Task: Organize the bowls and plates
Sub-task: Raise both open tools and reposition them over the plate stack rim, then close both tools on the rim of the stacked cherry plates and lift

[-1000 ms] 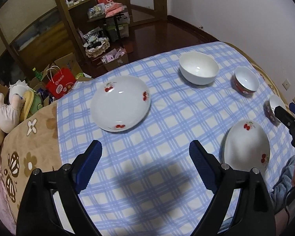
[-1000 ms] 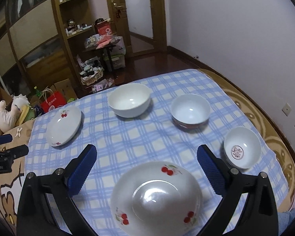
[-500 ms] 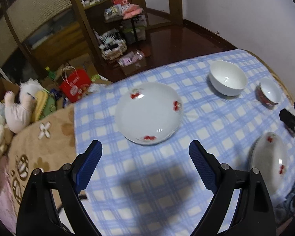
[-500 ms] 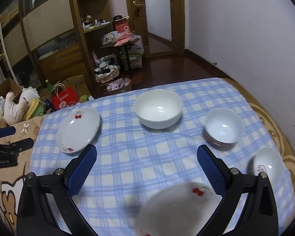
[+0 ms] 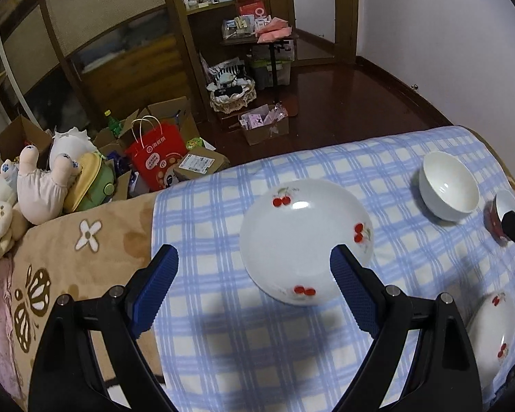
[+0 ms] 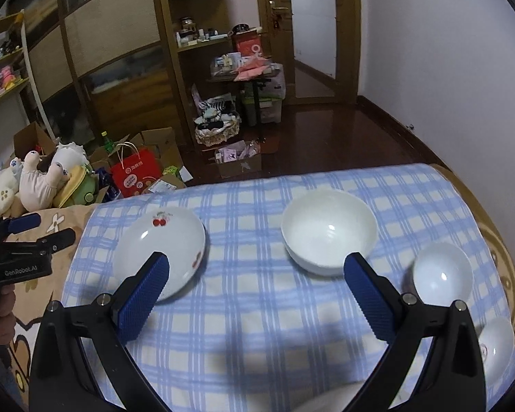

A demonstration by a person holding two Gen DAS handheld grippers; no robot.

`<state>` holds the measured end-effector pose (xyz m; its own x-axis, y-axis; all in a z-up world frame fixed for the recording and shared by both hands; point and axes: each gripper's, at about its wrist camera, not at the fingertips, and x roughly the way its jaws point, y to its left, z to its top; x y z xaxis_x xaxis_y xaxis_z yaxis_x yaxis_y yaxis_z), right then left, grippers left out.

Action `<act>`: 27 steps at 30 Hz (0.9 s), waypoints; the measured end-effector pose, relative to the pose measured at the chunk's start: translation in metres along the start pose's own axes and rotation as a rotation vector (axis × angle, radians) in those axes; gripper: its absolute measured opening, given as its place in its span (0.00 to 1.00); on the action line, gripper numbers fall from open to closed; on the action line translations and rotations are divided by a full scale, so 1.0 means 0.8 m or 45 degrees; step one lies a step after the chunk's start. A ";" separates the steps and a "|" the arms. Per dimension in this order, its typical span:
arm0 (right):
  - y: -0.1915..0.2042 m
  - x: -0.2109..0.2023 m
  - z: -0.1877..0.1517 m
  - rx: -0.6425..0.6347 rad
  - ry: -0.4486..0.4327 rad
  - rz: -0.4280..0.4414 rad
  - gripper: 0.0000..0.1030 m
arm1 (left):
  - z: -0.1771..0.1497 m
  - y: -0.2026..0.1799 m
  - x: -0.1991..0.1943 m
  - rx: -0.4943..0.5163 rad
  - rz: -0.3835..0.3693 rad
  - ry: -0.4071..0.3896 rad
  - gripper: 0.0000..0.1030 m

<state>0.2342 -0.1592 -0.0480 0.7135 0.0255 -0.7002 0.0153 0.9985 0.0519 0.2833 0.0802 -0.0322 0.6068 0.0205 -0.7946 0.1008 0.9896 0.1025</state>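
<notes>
The left hand-held gripper [image 5: 254, 271] hangs released above the blue checked cloth [image 5: 223, 336], nothing between its blue pads. The right hand-held gripper [image 6: 255, 276] is likewise spread wide and empty. Just past the left one lies a cherry-print plate [image 5: 305, 240] on the cloth; a second cherry-print plate [image 5: 491, 336] sits at the near right edge. Farther right stands a large white bowl [image 6: 328, 231], with a red-sided small bowl [image 6: 443, 271] beside it and another small bowl [image 6: 496, 343] nearer. Beyond the cloth's far edge, a red paper bag [image 5: 158, 154] and plush toys [image 5: 41, 185] sit by the wooden shelving [image 6: 189, 34].
</notes>
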 end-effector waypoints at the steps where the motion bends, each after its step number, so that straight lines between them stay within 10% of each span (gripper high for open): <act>1: 0.002 0.004 0.004 0.002 -0.006 0.002 1.00 | 0.002 0.002 0.005 -0.004 -0.003 0.002 0.86; 27: 0.065 0.161 -0.017 0.015 0.166 0.033 0.94 | -0.021 0.039 0.160 -0.205 -0.123 0.238 0.86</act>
<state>0.3178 -0.1033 -0.1451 0.6168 0.0577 -0.7850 0.0072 0.9969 0.0789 0.3508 0.1161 -0.1407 0.4430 -0.0642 -0.8942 0.0157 0.9978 -0.0638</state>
